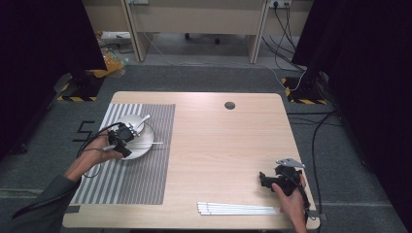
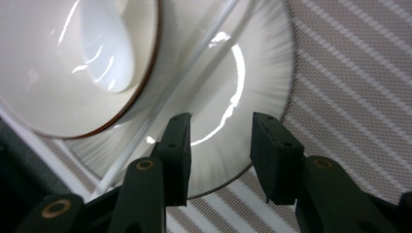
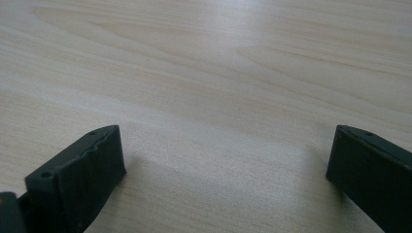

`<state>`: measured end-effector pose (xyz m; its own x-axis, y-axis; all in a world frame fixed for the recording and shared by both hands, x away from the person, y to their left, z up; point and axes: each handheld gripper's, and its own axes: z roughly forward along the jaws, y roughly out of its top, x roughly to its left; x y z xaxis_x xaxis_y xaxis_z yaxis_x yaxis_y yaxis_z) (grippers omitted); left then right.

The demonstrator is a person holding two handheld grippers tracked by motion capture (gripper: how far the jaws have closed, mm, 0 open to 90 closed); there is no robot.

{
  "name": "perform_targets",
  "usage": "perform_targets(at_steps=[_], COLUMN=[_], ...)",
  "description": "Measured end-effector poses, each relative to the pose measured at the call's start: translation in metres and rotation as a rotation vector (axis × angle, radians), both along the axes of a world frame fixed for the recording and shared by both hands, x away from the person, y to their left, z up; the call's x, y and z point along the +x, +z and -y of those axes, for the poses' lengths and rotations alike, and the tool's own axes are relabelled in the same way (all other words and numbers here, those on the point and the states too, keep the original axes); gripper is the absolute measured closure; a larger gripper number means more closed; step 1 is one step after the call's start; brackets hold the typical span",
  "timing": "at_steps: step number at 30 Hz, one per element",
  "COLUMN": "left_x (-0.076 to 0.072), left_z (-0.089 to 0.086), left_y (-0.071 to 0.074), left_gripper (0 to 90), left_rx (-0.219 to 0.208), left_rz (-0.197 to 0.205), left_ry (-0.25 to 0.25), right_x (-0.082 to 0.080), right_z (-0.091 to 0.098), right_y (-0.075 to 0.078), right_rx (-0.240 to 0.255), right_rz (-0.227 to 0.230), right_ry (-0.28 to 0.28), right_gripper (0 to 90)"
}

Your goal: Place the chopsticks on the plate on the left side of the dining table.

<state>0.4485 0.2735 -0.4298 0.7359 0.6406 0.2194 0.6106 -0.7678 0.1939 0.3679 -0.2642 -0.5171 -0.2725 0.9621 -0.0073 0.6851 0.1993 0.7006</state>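
A white plate (image 1: 147, 139) lies on a grey striped placemat (image 1: 131, 179) at the table's left. On it stands a white bowl (image 1: 130, 121) with a spoon (image 1: 144, 119) resting in it. A thin pale stick (image 1: 156, 143) lies across the plate. My left gripper (image 1: 124, 138) hovers over the plate's near side. In the left gripper view the left gripper (image 2: 221, 131) is open, nothing between its pads, above the plate (image 2: 252, 63), with the bowl (image 2: 58, 97) and the stick (image 2: 170, 97) beyond. My right gripper (image 1: 265, 180) rests near the front right, and in its own view the right gripper (image 3: 226, 150) is wide open over bare wood.
Several white sticks (image 1: 238, 208) lie side by side along the table's front edge, just left of the right hand. A round cable hole (image 1: 230, 105) sits near the far edge. Bare wooden tabletop (image 3: 218, 63) stretches between mat and right gripper.
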Motion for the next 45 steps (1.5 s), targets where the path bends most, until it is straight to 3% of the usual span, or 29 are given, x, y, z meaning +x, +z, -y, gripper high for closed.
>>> perform_targets(at_steps=[5, 21, 24, 26, 31, 45], left_x=[-0.011, -0.037, -0.041, -0.046, -0.052, -0.077], left_z=[0.022, 0.090, 0.106, 0.127, 0.153, 0.199], left_y=[0.000, 0.000, -0.001, -0.004, -0.007, -0.015], left_gripper=[57.7, 55.5, 55.2, 55.2, 54.7, 55.7], left_rx=[-0.074, -0.156, -0.167, -0.170, -0.172, -0.178], left_rz=[-0.031, -0.045, -0.052, -0.068, -0.090, -0.138], left_ry=[-0.061, -0.246, -0.283, -0.334, -0.401, -0.522], right_x=[0.000, 0.000, 0.000, 0.000, 0.000, 0.000], right_z=[0.000, 0.000, 0.000, 0.000, 0.000, 0.000], right_y=[0.000, 0.000, 0.000, 0.000, 0.000, 0.000], right_rx=[0.000, 0.000, 0.000, 0.000, 0.000, -0.002], right_rz=[0.000, 0.000, 0.001, 0.001, 0.000, 0.003], right_ry=[0.000, 0.001, 0.000, 0.000, 0.001, 0.004], right_gripper=[0.3, 0.3, 0.3, 0.3, 0.3, 0.4])
